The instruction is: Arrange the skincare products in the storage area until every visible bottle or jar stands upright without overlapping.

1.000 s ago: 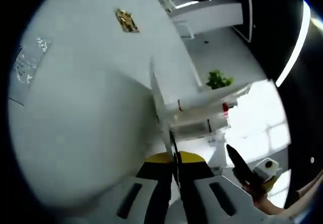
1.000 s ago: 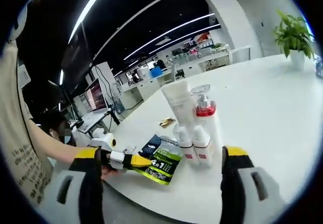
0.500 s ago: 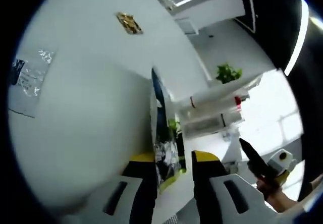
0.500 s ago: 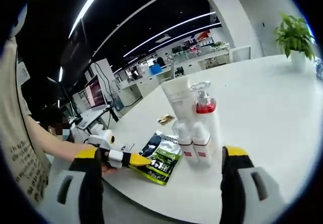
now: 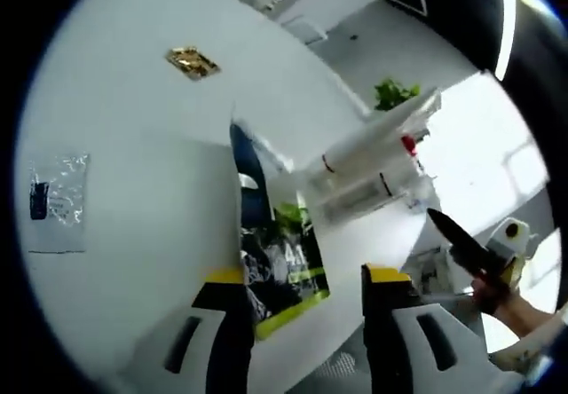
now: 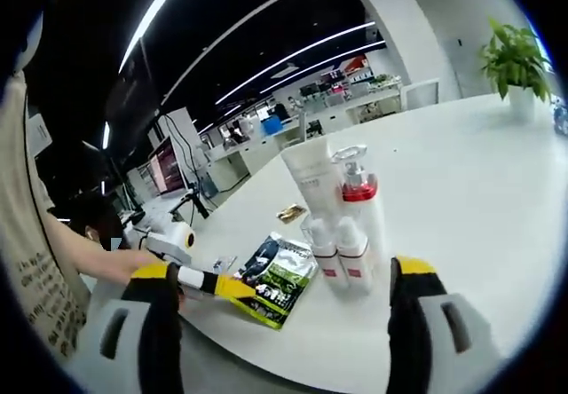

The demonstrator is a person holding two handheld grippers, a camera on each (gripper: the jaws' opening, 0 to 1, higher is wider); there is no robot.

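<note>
Our left gripper (image 5: 302, 323) gapes around the pouch (image 5: 275, 261) at lower centre; the right gripper (image 6: 284, 323) is wide, empty. The bottles (image 6: 342, 225) stand mid-frame. The pouch looks light and floppy; we'd pinch its edge.

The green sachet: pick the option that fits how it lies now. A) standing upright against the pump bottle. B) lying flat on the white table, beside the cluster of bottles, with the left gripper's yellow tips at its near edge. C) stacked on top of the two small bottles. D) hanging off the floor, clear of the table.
B: in the right gripper view the green sachet lies flat on the white table beside the small bottles, and the left gripper reaches its edge.
</note>
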